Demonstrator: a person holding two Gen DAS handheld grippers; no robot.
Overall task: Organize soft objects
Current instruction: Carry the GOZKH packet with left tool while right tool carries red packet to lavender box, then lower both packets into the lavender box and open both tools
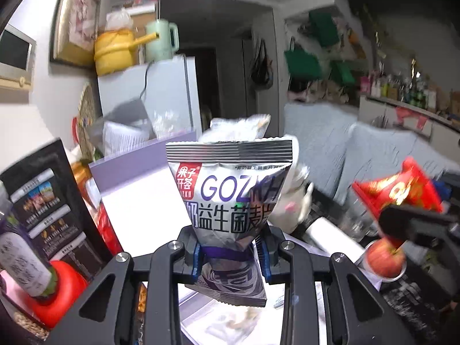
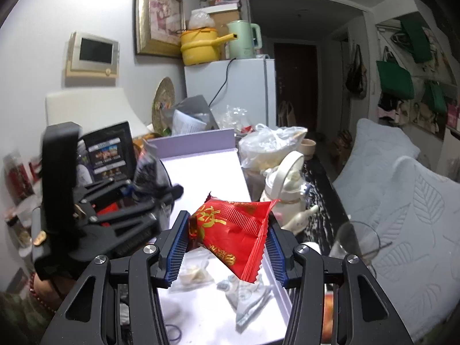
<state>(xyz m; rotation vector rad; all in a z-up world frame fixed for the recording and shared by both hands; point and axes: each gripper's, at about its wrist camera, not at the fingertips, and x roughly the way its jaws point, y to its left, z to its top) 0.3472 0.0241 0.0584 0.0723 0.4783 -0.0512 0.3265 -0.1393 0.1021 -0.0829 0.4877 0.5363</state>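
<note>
My left gripper (image 1: 230, 254) is shut on a silver snack bag (image 1: 230, 189) printed "GOZKH", pinched near its lower part and held upright above the open white box (image 1: 143, 218). My right gripper (image 2: 227, 244) is shut on a red snack packet (image 2: 233, 227) with gold print, held over the same white box (image 2: 201, 172). The red packet also shows blurred at the right of the left wrist view (image 1: 399, 192). The left gripper shows at the left of the right wrist view (image 2: 161, 192). Small clear packets (image 2: 195, 273) lie in the box below.
A black printed box (image 1: 49, 201) and a bottle on a red base (image 1: 26, 256) stand left. A white teapot (image 2: 287, 189), a glass (image 2: 356, 244) and an apple (image 1: 385, 258) stand right of the box. A grey sofa (image 2: 402, 201) lies further right, a fridge (image 2: 238, 92) behind.
</note>
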